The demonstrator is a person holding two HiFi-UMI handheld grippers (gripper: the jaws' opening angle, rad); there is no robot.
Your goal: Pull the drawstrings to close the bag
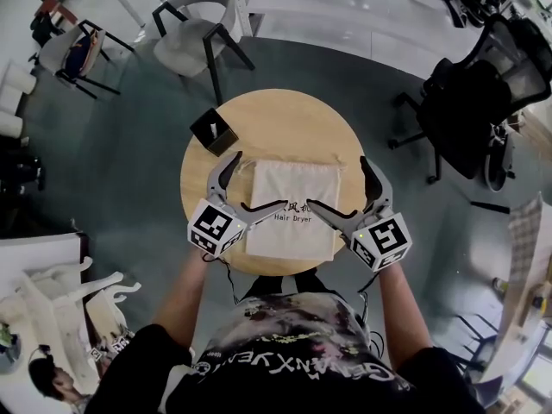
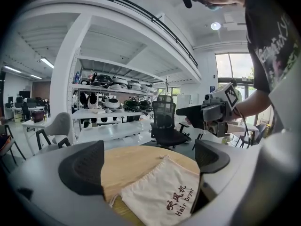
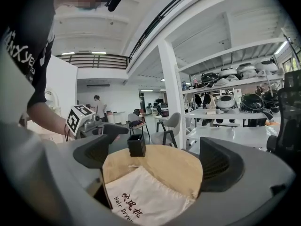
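Cream cloth drawstring bag (image 1: 293, 205) printed "Hair Dryer" lies flat at the centre of the round wooden table (image 1: 285, 119). Left gripper (image 1: 259, 181) is above the table's left half, jaws wide apart, empty. Right gripper (image 1: 337, 182) is above the table's right half, likewise spread and empty.

Bright, even indoor light fills the scene: strip lights (image 2: 47, 62) far left, a round ceiling lamp (image 2: 215, 26), white daylight glaring through the window (image 2: 231, 68) at right. Shadows on the round table (image 1: 285, 119) are soft. Print on the bag (image 1: 293, 198) reads sharp; fisheye edges bow and fall to black corners.
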